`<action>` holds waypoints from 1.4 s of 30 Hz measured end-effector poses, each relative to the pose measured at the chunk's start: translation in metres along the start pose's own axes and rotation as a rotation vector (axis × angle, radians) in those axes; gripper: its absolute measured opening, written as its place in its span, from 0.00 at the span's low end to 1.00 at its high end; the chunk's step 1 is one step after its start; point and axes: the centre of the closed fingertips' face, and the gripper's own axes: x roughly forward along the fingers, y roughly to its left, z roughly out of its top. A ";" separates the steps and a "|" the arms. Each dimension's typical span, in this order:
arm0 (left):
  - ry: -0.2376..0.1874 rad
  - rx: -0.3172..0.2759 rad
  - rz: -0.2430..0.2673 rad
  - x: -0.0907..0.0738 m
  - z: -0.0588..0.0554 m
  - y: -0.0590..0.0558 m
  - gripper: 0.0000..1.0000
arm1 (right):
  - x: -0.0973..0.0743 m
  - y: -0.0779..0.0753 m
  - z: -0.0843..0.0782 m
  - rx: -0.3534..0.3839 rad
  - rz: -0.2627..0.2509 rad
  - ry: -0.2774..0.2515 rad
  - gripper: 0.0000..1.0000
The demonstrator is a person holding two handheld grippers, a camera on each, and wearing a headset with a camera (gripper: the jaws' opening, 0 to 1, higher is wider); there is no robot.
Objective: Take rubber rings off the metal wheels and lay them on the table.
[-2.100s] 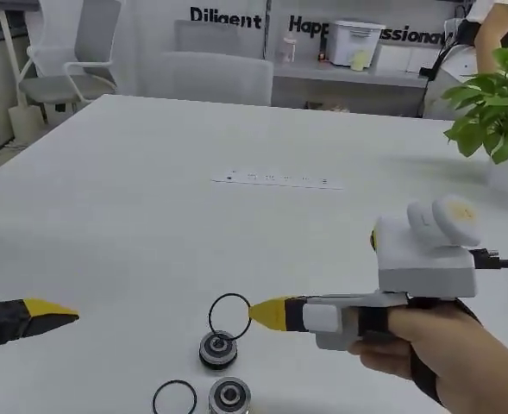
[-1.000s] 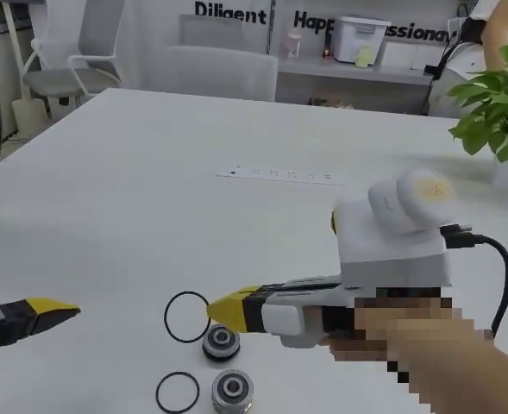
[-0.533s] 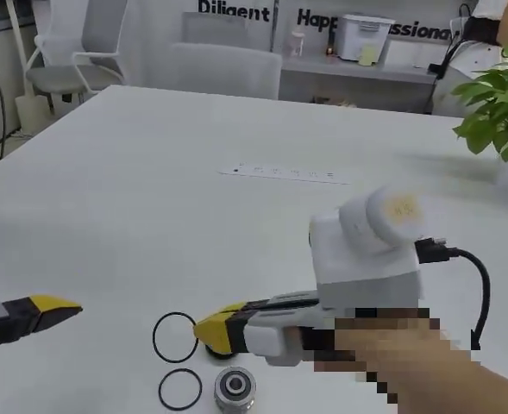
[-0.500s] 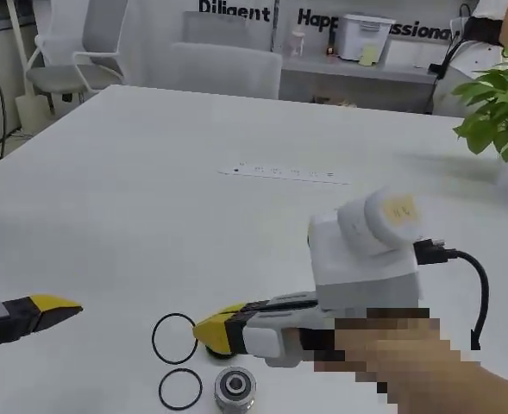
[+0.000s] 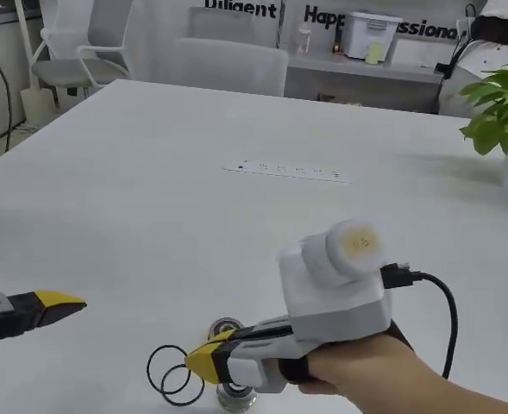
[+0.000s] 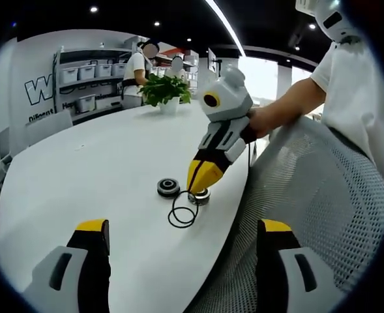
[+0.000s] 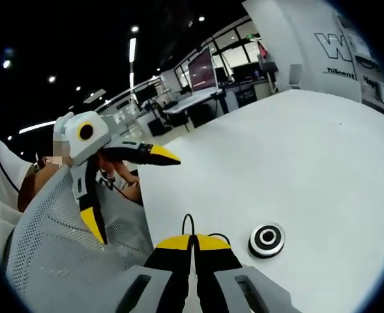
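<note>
My right gripper [image 7: 193,242] is pinched shut on a rubber ring [image 7: 186,223] at the near edge of the table [image 5: 236,216], overlapping a second ring [image 5: 169,373]. Both metal wheels [image 6: 168,188] sit just beside. My left gripper [image 6: 184,227] hangs wide open, well apart

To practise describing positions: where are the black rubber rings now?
In the head view both black rubber rings overlap on the white table near its front edge, at the right tool, left of two silver metal wheels.
</note>
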 end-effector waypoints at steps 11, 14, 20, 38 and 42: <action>0.016 0.005 -0.013 0.001 -0.003 -0.003 0.92 | 0.016 -0.008 -0.011 -0.062 -0.024 0.092 0.00; 0.022 0.004 -0.016 0.001 -0.004 -0.004 0.92 | 0.020 -0.013 -0.012 -0.066 -0.037 0.104 0.00; 0.023 -0.001 -0.013 0.001 -0.004 -0.003 0.92 | 0.026 -0.021 -0.013 -0.061 -0.051 0.112 0.00; 0.031 -0.009 -0.009 0.001 -0.006 -0.002 0.91 | 0.031 -0.030 -0.031 -0.106 -0.092 0.168 0.00; 0.030 -0.011 -0.007 0.001 -0.006 -0.001 0.91 | 0.032 -0.030 -0.032 -0.117 -0.095 0.170 0.00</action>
